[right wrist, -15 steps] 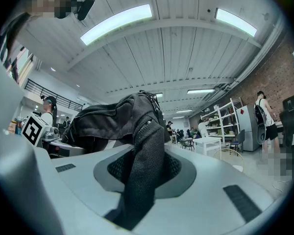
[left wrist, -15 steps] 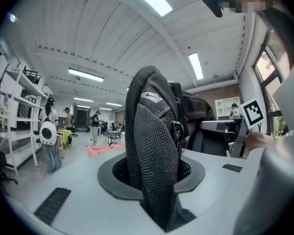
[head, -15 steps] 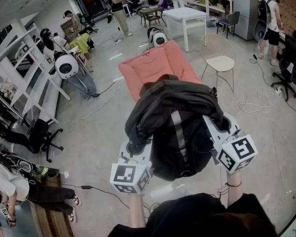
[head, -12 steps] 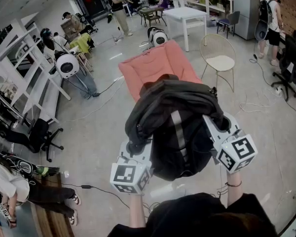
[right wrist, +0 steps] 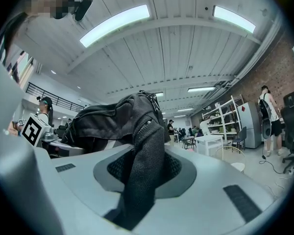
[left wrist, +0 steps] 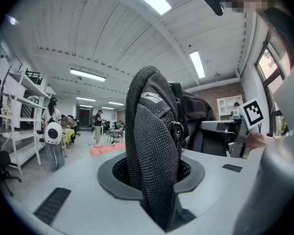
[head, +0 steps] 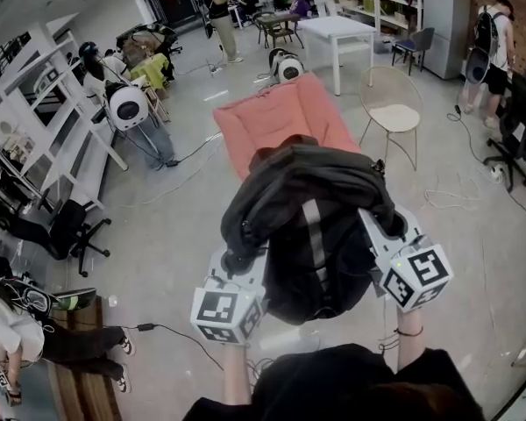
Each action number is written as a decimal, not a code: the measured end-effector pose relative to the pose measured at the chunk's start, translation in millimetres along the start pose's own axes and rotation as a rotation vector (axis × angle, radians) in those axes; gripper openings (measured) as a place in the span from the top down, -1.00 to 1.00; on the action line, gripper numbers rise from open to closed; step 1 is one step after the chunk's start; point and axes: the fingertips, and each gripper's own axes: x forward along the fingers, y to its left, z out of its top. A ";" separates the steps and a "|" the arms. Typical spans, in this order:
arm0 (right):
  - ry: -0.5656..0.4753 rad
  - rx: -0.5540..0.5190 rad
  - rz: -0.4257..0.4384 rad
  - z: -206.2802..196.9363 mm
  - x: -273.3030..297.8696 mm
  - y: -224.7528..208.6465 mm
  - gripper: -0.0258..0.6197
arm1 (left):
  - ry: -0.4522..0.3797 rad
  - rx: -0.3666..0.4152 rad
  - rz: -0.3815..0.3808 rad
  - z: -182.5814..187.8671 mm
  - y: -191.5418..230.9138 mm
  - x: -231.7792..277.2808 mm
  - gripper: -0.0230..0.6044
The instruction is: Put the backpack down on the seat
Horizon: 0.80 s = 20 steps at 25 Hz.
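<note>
The backpack [head: 311,226] hangs in the air just short of the seat [head: 272,121], unchanged from the earlier frame. The left gripper [head: 238,261] and right gripper [head: 384,226] stay clamped on a strap [left wrist: 152,151] each. The backpack hides the seat's near edge and the jaw tips in the head view.

Left gripper [head: 238,268], lower left: pale grey shell, white cube [head: 223,312] with black square markers; right gripper [head: 384,228], lower right, same build; black top [head: 333,386] along the bottom edge; thin dark band [head: 409,331] on right wrist.
</note>
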 end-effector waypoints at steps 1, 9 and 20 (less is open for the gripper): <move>-0.001 0.003 0.005 0.1 -2.0 -0.5 0.61 | 0.000 0.000 0.004 0.1 -2.4 -1.6 0.54; 0.006 0.012 0.031 1.8 -3.4 -2.6 0.61 | 0.003 -0.012 0.028 1.2 -7.5 -4.5 0.53; 0.038 0.037 0.030 -23.3 48.9 -26.3 0.60 | 0.029 -0.042 0.034 -17.1 23.5 43.1 0.53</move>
